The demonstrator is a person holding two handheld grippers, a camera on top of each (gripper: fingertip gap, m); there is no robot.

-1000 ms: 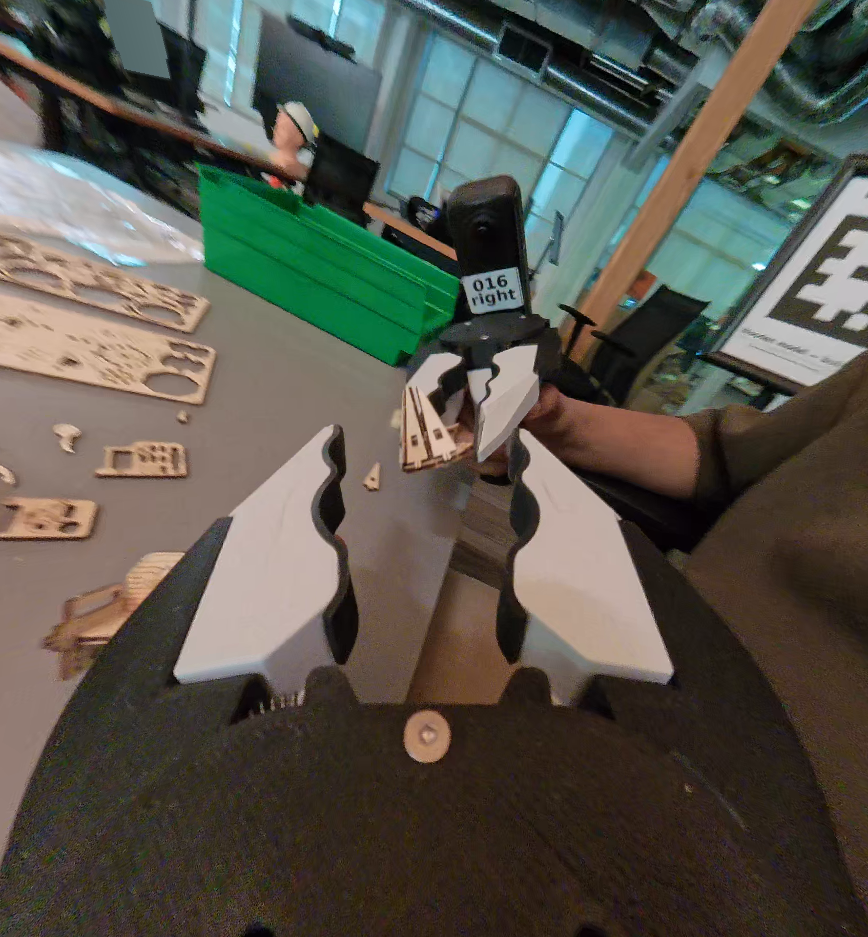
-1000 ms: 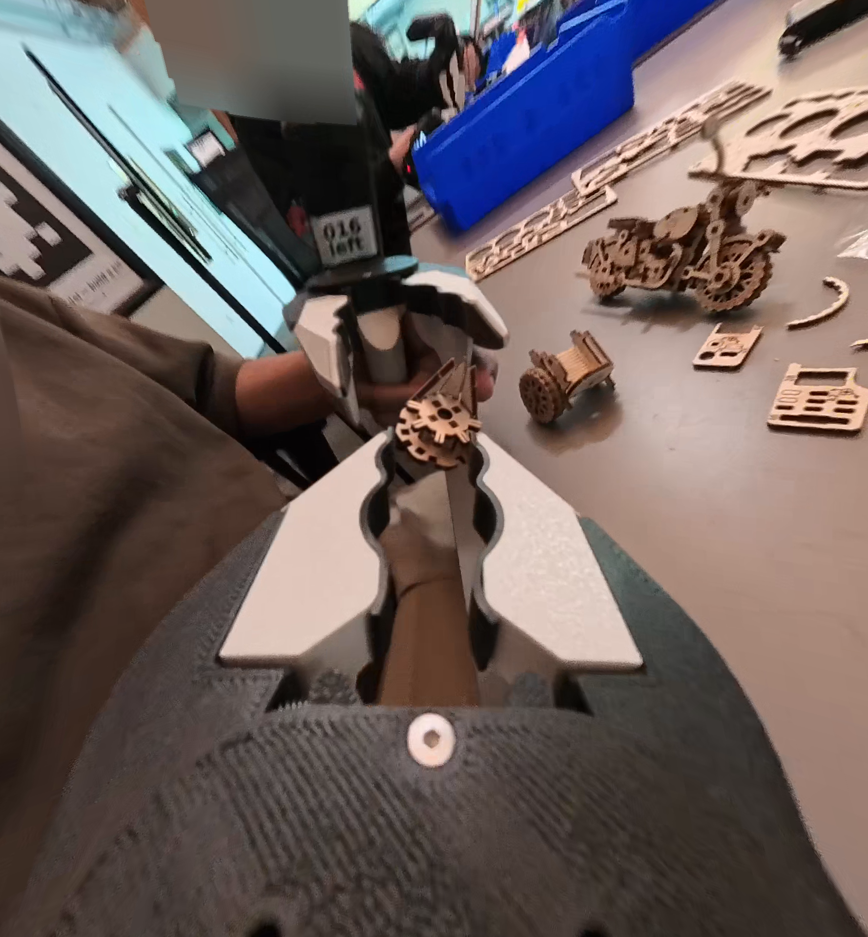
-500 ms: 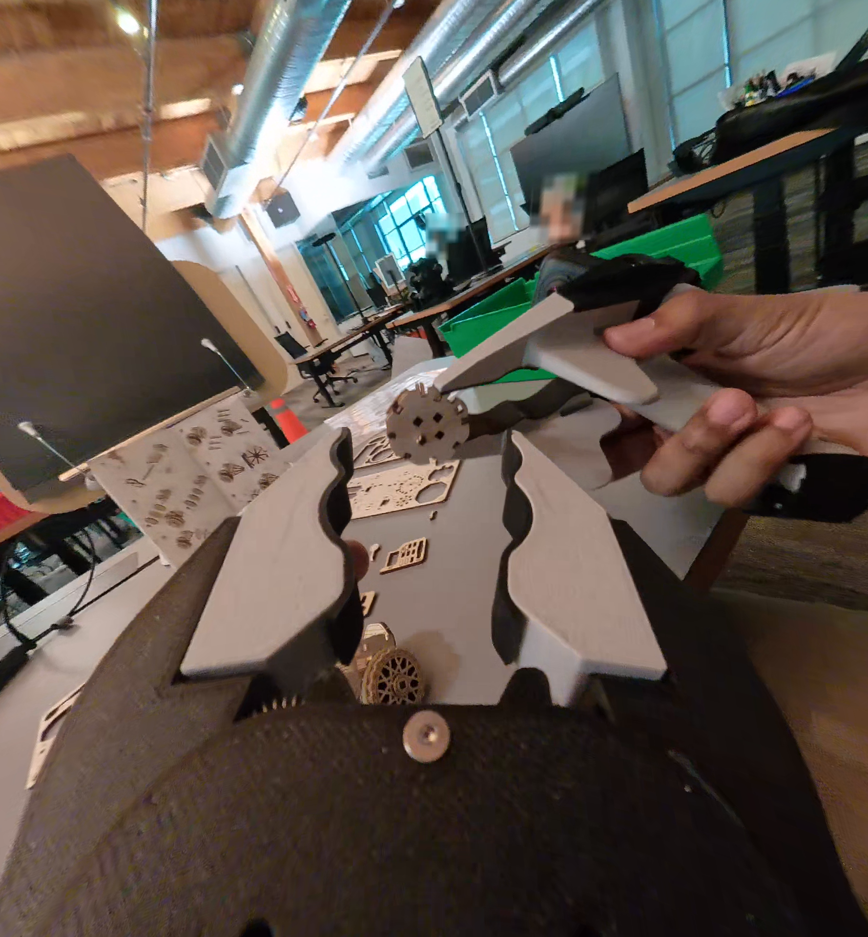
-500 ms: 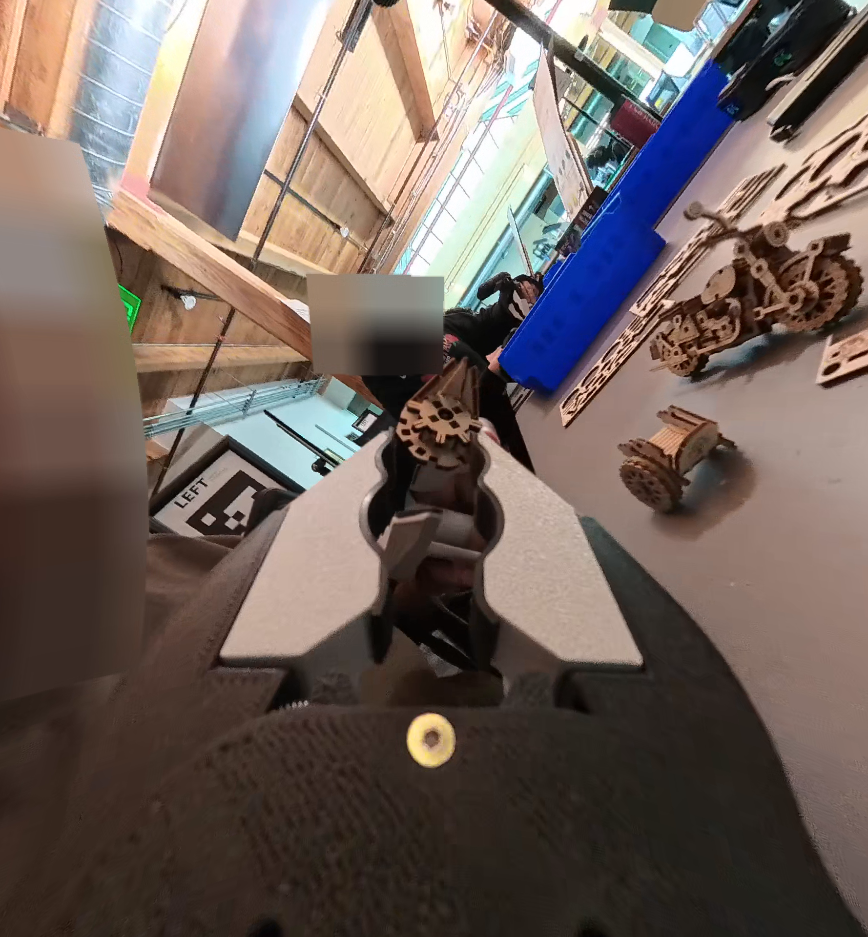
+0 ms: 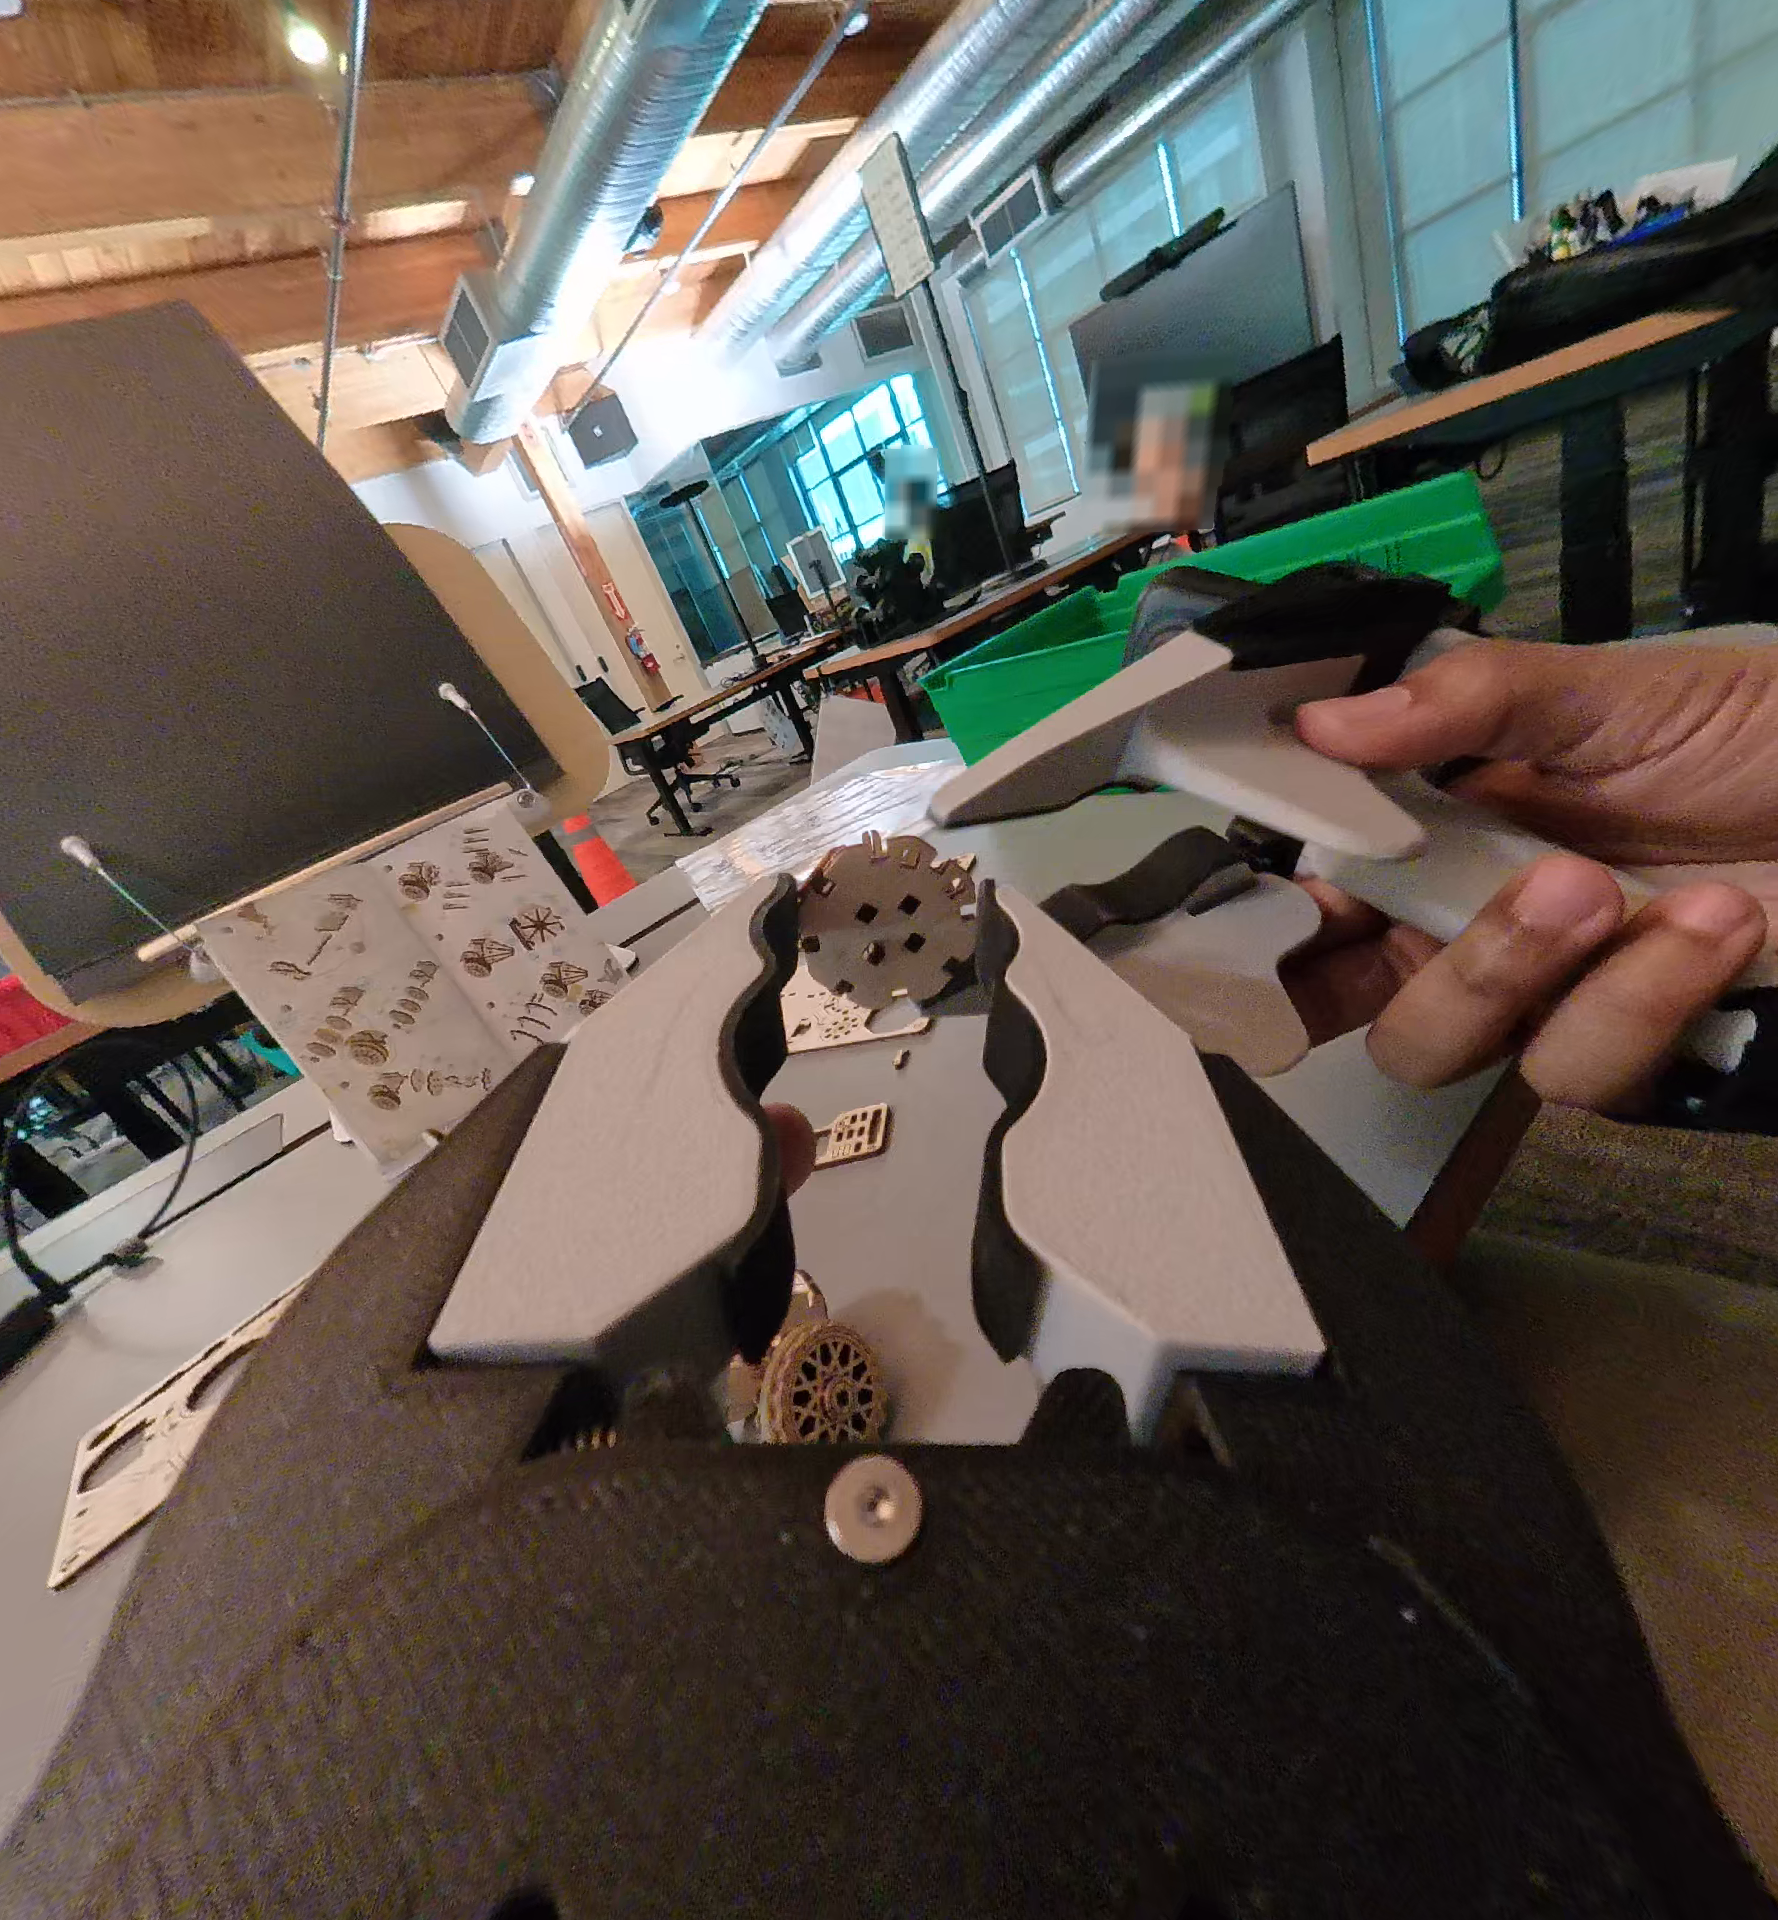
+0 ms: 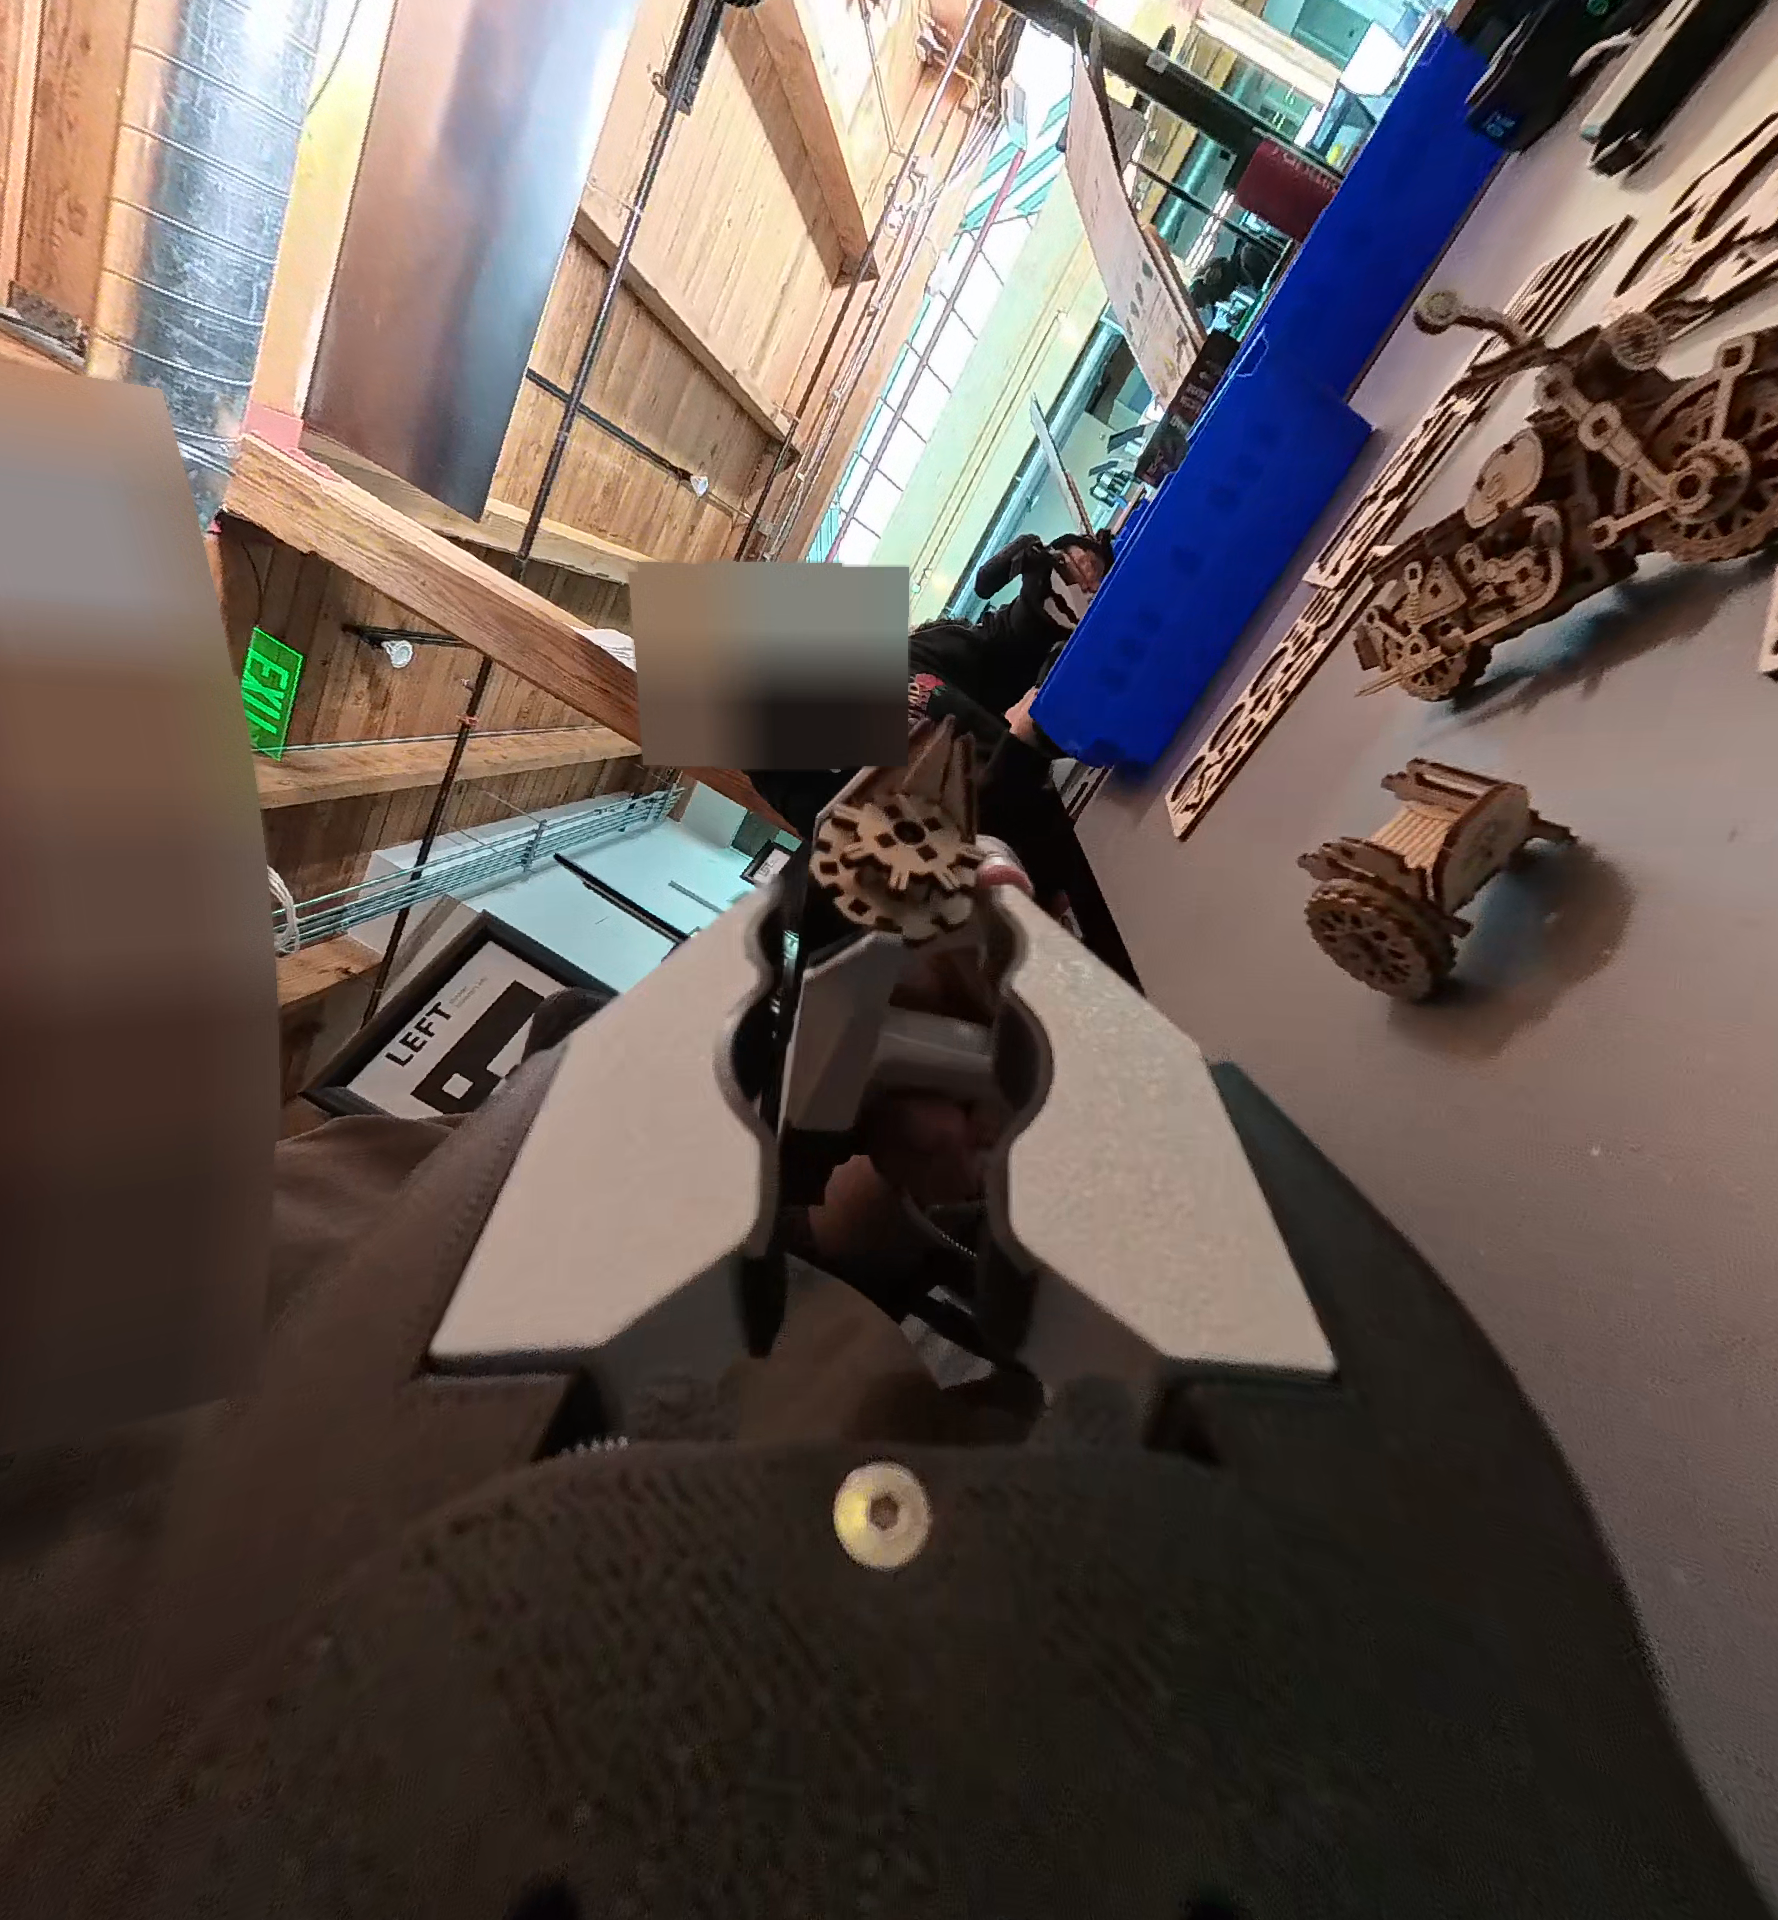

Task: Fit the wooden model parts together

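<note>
Nearest, the left gripper point(image 5: 887, 914) is seen w/ fingers spread apart; the notched wooden disc point(image 5: 885, 925) sits between its tips, but whether it's touched can't be told. In the right wrist view the same disc point(image 6: 895, 857) is pinched at the tips of the right gripper point(image 6: 890, 909), fingers closed on it, raised off the table point(image 6: 1487, 1195), probably so the left can take or align it. Beyond, a small wheeled sub-assembly point(image 6: 1415, 883) and a built wooden motorcycle point(image 6: 1612, 499) are left standing, likely awaiting this part.
</note>
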